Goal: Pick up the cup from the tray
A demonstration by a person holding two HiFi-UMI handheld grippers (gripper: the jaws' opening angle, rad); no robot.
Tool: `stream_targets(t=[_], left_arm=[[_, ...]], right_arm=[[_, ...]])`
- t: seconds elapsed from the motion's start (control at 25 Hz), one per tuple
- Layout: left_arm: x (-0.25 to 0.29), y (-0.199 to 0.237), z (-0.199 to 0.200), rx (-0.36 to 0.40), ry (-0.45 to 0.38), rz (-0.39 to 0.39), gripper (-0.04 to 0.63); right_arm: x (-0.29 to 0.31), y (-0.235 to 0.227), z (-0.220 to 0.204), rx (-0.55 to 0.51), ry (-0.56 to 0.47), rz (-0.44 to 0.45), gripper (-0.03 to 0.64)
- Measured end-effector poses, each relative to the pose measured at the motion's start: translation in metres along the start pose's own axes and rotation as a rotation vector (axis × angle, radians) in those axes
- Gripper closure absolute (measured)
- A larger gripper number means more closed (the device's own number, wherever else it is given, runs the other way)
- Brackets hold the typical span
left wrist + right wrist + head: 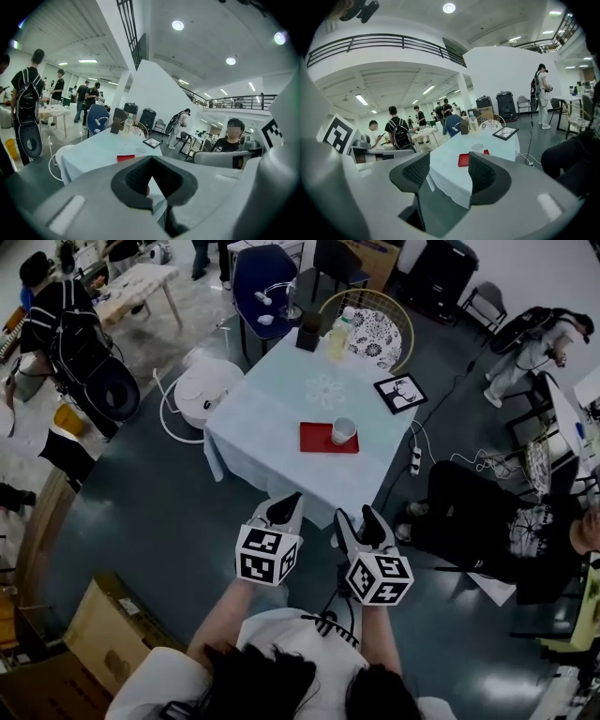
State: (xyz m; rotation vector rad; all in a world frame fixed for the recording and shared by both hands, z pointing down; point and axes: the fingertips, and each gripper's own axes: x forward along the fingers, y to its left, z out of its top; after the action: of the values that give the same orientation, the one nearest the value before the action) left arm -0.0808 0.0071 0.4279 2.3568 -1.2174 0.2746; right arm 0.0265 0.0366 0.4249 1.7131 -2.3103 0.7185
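Observation:
A white cup (344, 430) stands upright on the right end of a red tray (319, 439), near the front of a table with a pale blue cloth (267, 413). Both grippers hang over the floor short of the table's front edge, well apart from the cup. My left gripper (286, 506) has its jaws together and holds nothing. My right gripper (360, 518) is open and empty. In the right gripper view the cup (477, 147) and tray (464, 160) show between the spread pads (483, 172). The left gripper view shows the tray (125, 158) above the closed jaws (151, 180); the cup is hidden there.
On the table's far half are a framed picture (401, 393), a bottle (339, 334) and a dark box (307, 332). A wicker chair (380, 326) and a blue chair (264, 282) stand behind. A person sits at right (487, 521). A power strip (415, 461) lies by the table.

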Motion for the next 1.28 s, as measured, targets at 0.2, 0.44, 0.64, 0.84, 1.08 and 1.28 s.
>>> stream_targets(t=[0.2,0.44,0.64,0.84,1.08,1.28], left_arm=[[0.021,0.026,0.012,0.015,0.018,-0.016,0.595],[0.044,0.044,0.014,0.048,0.079,-0.022,0.595],[0.055,0.044,0.022,0.061,0.093,-0.043,0.595],[0.070,0.048,0.027,0.045,0.073,-0.051,0.595],[0.093,0.056,0.034,0.044,0.077,-0.034,0.595],[0.119,0.066,0.040,0.024,0.083,-0.010,0.595]], right_arm=[[0.031,-0.001,0.010,0.000,-0.009,-0.030,0.334],[0.056,-0.008,0.024,0.087,-0.067,-0.038,0.290],[0.070,-0.012,0.032,0.057,-0.056,-0.043,0.268],[0.090,-0.020,0.035,0.031,-0.038,-0.038,0.238],[0.115,-0.030,0.046,-0.045,-0.026,-0.025,0.198],[0.141,-0.045,0.060,-0.100,-0.018,-0.013,0.161]])
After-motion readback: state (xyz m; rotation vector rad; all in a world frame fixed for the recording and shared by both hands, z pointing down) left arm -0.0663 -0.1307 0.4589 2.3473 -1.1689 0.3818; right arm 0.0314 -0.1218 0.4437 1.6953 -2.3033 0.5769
